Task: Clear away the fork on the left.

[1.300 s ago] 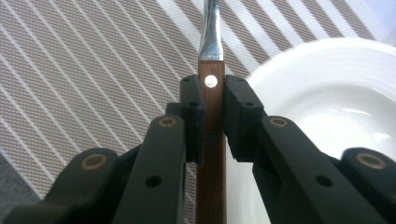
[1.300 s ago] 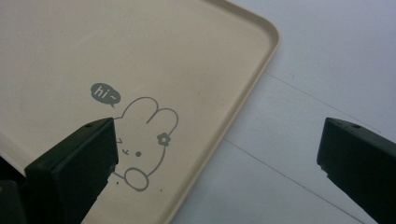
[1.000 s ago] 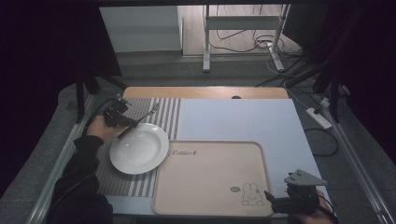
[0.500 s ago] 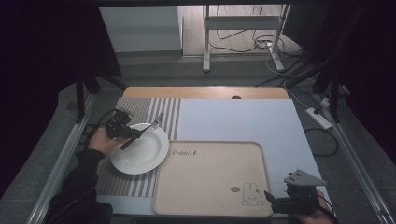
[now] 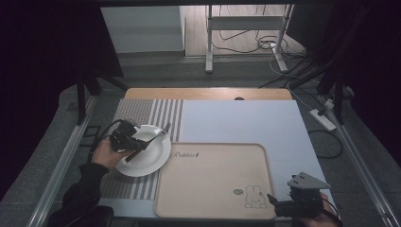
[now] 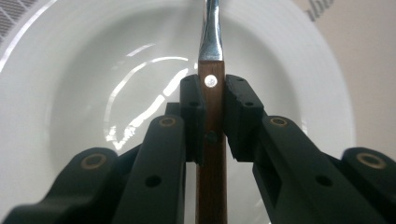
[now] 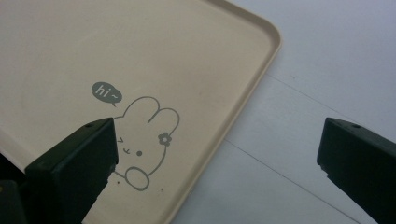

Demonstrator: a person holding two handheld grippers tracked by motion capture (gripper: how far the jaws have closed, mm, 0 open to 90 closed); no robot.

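My left gripper is shut on the brown wooden handle of a fork, held over the left side of a white plate. In the left gripper view both pads clamp the handle, and its metal shaft runs forward across the plate. The fork's head pokes past the plate's far right rim. My right gripper stands open by the near right corner of a beige tray. Nothing lies between its jaws in the right gripper view, where they straddle the tray's edge beside a rabbit drawing.
The plate rests on a striped placemat at the table's left, touching the tray's left rim. A pale blue mat covers the rest. A person's left hand and dark sleeve come in at the lower left. Cables and a power strip lie on the floor beyond.
My left gripper has carried the fork from the placemat behind the plate toward the near side and slightly right, over the plate. The right gripper has stayed still.
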